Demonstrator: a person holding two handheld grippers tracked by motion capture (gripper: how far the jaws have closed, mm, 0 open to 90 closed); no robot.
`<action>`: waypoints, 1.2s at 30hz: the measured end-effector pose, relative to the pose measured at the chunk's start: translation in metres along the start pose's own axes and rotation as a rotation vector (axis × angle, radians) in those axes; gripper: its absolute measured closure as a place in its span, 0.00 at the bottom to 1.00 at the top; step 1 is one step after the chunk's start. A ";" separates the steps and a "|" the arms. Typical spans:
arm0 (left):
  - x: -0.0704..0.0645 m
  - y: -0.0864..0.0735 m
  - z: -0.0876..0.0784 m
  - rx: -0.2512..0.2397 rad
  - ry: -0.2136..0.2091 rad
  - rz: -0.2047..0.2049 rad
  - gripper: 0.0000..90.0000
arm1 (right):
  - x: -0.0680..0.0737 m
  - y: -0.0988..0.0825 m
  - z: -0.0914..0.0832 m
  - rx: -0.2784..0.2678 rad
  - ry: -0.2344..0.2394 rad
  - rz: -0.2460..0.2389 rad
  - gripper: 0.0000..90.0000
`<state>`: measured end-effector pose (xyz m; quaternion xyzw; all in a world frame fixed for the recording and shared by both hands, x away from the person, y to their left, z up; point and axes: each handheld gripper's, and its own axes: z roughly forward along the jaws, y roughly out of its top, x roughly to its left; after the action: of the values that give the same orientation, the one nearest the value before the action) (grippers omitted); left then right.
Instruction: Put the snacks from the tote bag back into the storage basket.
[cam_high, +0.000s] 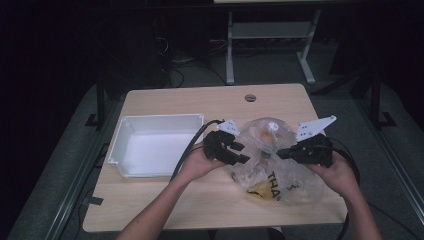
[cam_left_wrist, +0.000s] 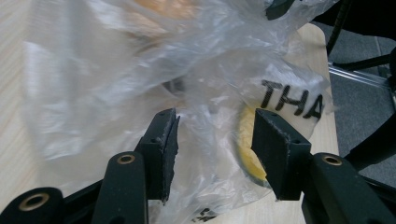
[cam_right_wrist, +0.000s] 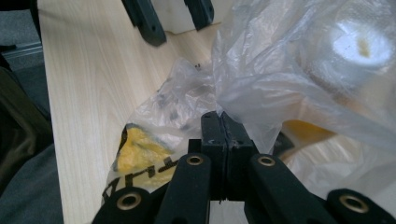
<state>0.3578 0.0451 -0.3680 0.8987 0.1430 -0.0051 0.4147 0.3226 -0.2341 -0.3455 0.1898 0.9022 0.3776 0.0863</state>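
Observation:
A clear plastic bag (cam_high: 272, 165) with black lettering lies on the right half of the wooden table (cam_high: 165, 200). Inside it are an orange round thing (cam_high: 268, 137) and something yellow (cam_high: 262, 192). My right gripper (cam_high: 281, 152) is at the bag's right side, its jaws (cam_right_wrist: 223, 119) shut on a fold of the film (cam_right_wrist: 280, 70). My left gripper (cam_high: 241, 152) is at the bag's left side. In the left gripper view its jaws (cam_left_wrist: 217, 149) stand open, with loose bag film (cam_left_wrist: 116, 70) between them and the pads (cam_left_wrist: 166, 144) not pressing on it.
An empty white tray (cam_high: 125, 150) stands on the left half of the table, just behind the left hand. A round cable hole (cam_high: 250, 97) is near the far edge. Cables trail from both grippers. White desk legs (cam_high: 230, 50) stand on the floor beyond.

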 end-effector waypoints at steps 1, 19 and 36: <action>0.000 -0.001 0.001 -0.003 -0.007 -0.003 0.55 | 0.001 0.002 0.000 0.000 0.005 0.001 0.99; -0.011 0.001 0.014 0.000 -0.039 0.008 0.55 | 0.006 0.007 0.001 -0.025 0.003 -0.015 0.98; -0.017 0.000 0.011 -0.010 -0.060 0.022 0.54 | 0.009 0.018 0.017 -0.031 0.049 -0.022 0.97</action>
<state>0.3424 0.0326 -0.3727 0.8974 0.1209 -0.0267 0.4234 0.3244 -0.2079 -0.3452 0.1691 0.9001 0.3952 0.0713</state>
